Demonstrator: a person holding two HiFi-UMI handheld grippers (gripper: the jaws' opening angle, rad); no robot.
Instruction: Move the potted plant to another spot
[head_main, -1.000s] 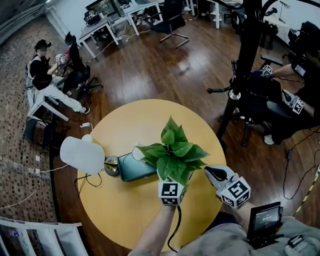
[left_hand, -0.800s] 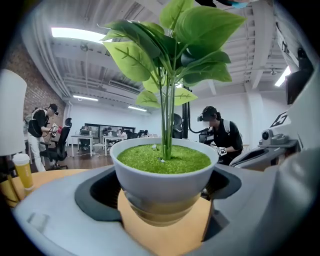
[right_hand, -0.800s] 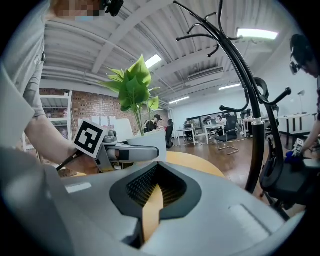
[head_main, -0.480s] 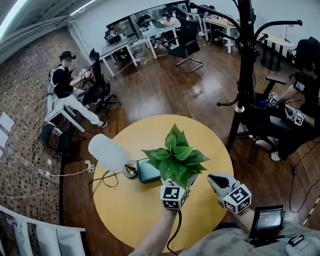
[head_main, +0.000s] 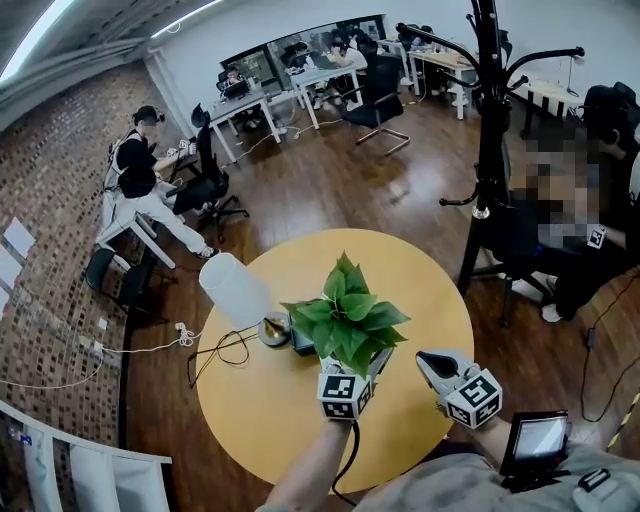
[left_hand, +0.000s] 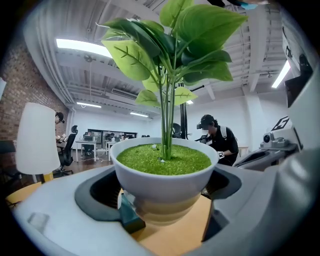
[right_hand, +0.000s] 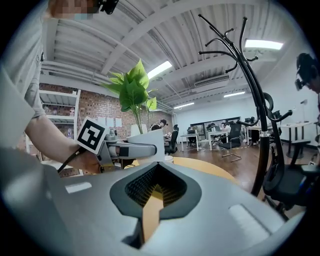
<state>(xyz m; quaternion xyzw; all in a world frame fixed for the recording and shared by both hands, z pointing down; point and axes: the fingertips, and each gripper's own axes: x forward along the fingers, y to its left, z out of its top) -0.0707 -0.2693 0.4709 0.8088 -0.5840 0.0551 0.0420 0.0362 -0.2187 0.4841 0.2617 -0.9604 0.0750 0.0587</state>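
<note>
Nearer the lamp (head_main: 235, 290) now, potted plant (head_main: 345, 315) gripped by left hand-held gripper (left_hand: 162, 189); right hand-held gripper (right_hand: 156, 189) closed, empty.

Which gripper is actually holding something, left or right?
The left gripper: its jaws clamp the potted plant by its white pot. The right gripper is shut, empty.

Glossy white pot (left_hand: 162, 170), smooth matt yellow tabletop (head_main: 425, 290), polished wood floor (head_main: 330, 190)
</note>
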